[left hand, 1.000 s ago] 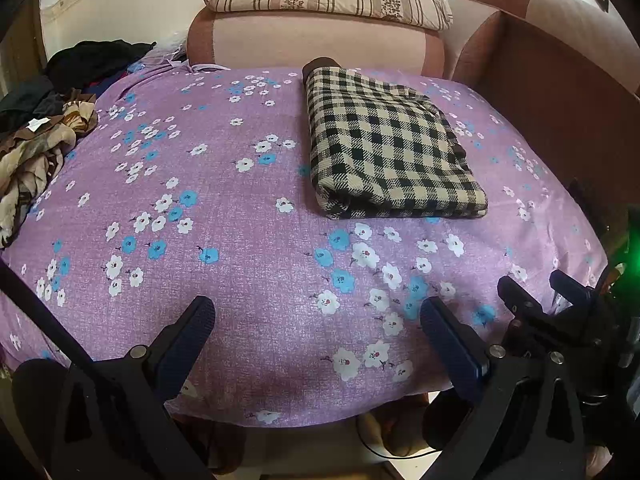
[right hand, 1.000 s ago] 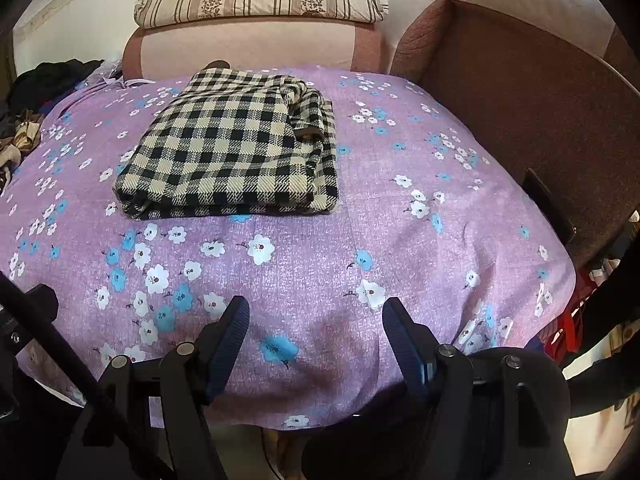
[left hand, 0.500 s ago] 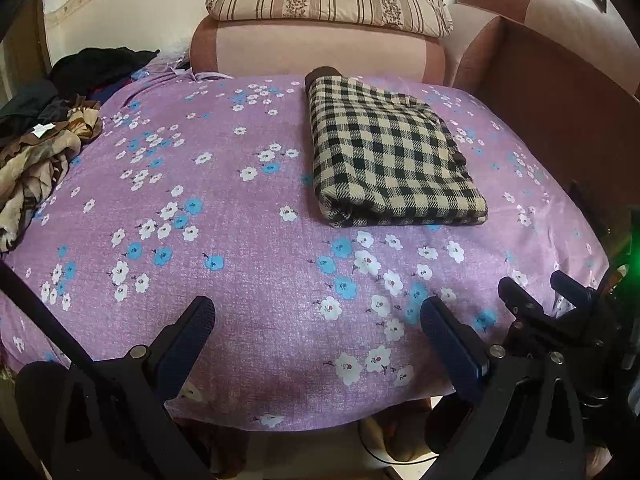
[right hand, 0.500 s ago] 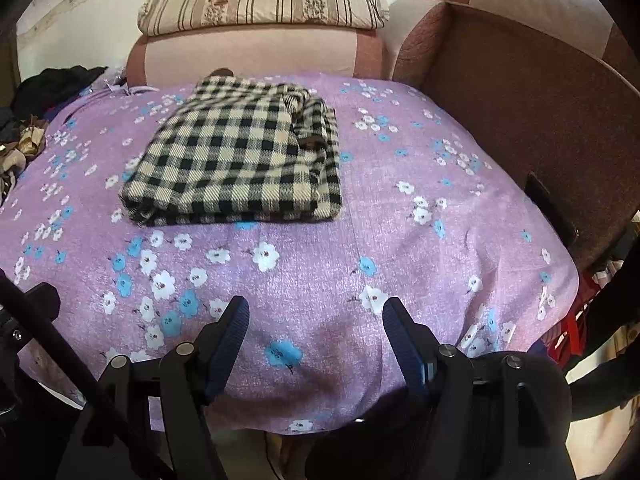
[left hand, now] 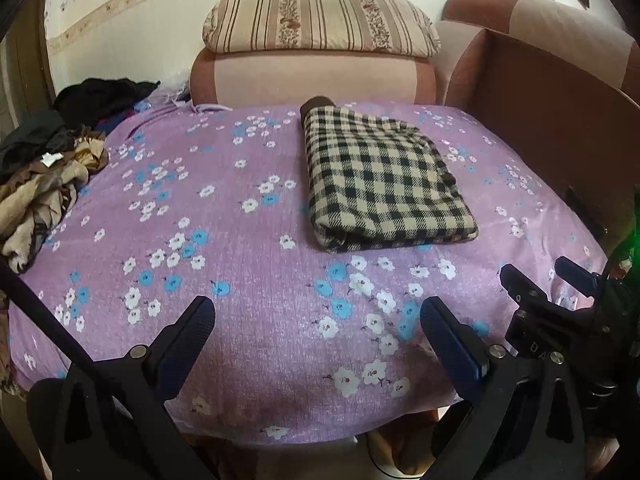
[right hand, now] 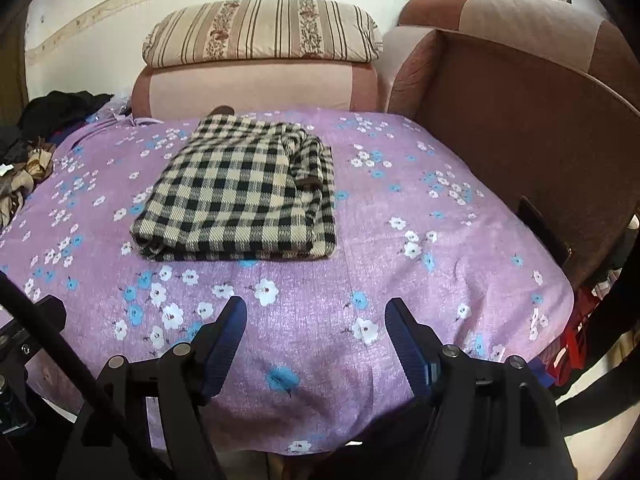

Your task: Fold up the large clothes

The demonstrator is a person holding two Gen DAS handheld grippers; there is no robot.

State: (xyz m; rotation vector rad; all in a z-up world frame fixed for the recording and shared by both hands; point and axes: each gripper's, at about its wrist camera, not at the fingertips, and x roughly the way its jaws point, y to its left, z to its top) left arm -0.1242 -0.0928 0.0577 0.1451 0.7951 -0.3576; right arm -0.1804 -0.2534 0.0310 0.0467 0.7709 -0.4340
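The folded checked garment lies on the purple flowered bedspread, far beyond both claws. The left claw and right claw gape empty over the near edge, the right's jaws having just widened slightly.

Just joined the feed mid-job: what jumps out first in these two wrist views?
A folded black-and-cream checked garment lies flat on the purple flowered cover, toward its far right. A heap of unfolded clothes crowds the far left edge. Both tongs, left and right, hover open and empty over the near edge.
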